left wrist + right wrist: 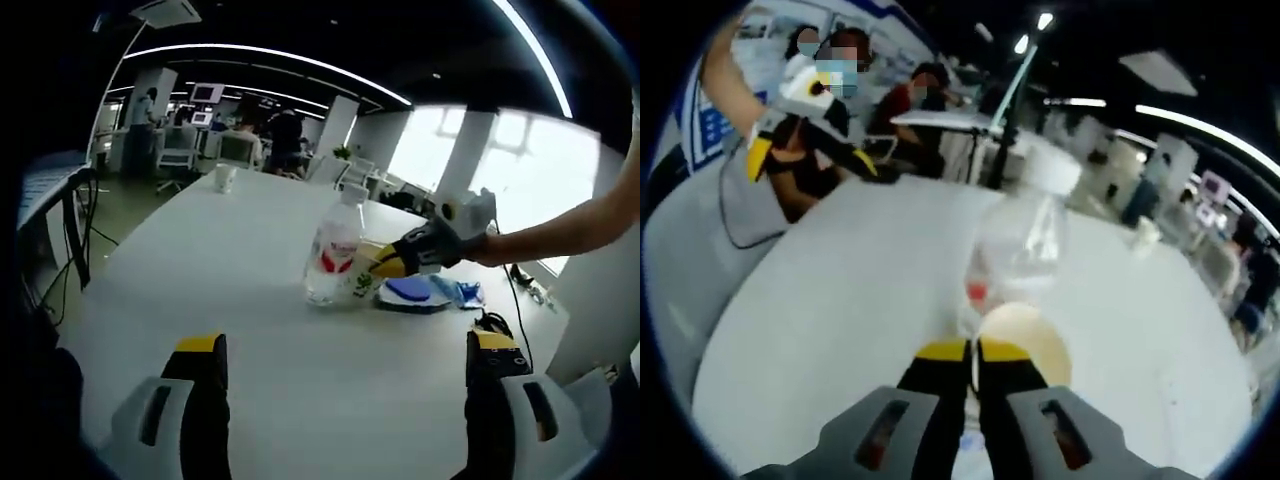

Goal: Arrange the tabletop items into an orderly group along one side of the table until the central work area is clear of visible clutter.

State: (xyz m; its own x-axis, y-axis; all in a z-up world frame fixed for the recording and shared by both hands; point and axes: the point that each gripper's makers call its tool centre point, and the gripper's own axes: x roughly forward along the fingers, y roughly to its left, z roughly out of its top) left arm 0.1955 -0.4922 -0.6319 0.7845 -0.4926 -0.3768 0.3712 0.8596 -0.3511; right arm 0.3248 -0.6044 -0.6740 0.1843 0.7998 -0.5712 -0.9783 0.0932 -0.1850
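Left gripper view: your left gripper [345, 365] hangs low over the white table [200, 260], jaws spread wide at 7 and 5 o'clock, yellow-tipped fingers [200, 345] touching nothing and holding nothing. Bare tabletop lies between them. At centre stands a clear water bottle [335, 250], upright, white cap on, red label. Just beside it toward 3 o'clock your right gripper [385, 265] comes in from the right, yellow tips at the bottle's base. Under and behind those tips lies a blue-and-white flat item [415, 293], with a blue crumpled piece [462, 292] touching its far side; you cannot tell what either is. A white cup [225, 177] sits well apart at 11 o'clock, near the table's far end.

Right gripper view: your right gripper [973, 352] rises from 6 o'clock with its jaws drawn nearly together, a thin pale edge pinched between them. That edge seems to belong to a round cream lid-like disc [1025, 345] just right of the tips; the grasp looks clenched on it, though blur leaves this uncertain. The water bottle [1025, 235] stands directly behind, touching or almost. Your left gripper [805, 150] shows at 10 o'clock, jaws apart.
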